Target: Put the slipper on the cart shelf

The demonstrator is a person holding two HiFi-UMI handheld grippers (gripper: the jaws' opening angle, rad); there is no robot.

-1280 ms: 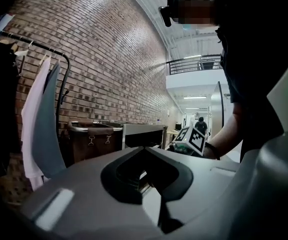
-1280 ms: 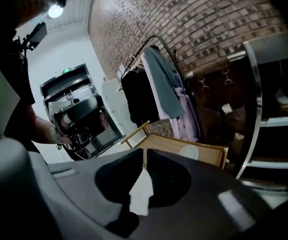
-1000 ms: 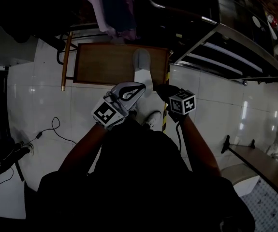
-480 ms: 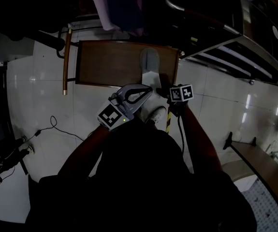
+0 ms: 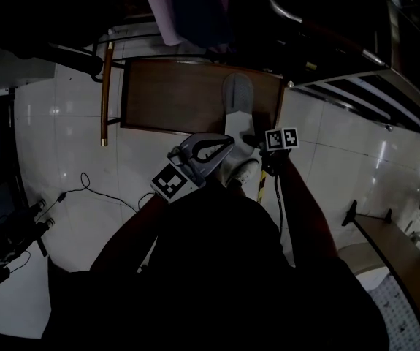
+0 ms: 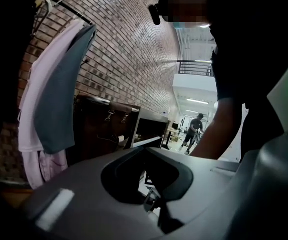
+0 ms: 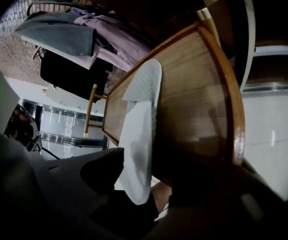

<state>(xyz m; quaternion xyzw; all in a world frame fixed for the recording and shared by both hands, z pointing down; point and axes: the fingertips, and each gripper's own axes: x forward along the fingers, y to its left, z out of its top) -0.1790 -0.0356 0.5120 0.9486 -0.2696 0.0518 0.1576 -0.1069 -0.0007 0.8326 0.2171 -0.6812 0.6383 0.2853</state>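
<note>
A pale grey slipper [image 5: 237, 97] lies lengthwise on the brown wooden cart shelf [image 5: 173, 93], and its near end overhangs the front edge. My right gripper [image 5: 250, 139] is at that end. In the right gripper view the slipper [image 7: 142, 109] reaches down between my right gripper's [image 7: 149, 178] jaws. They have just been opening and stand apart from it. The shelf [image 7: 199, 84] fills the right of that view. My left gripper [image 5: 223, 145] hovers just left of the slipper's near end, tips together and holding nothing.
Pink and grey garments [image 5: 173, 6] hang behind the cart and also show in the left gripper view [image 6: 53, 99]. A metal rack [image 5: 356, 72] stands at the right. The person's white shoe [image 5: 243, 170] is below the shelf edge. Cables [image 5: 85, 192] trail over the white tiles at the left.
The right gripper has sunk toward the shelf's front edge and rolled. Both grippers have drawn closer to the slipper's near end. The slipper stays on the shelf.
</note>
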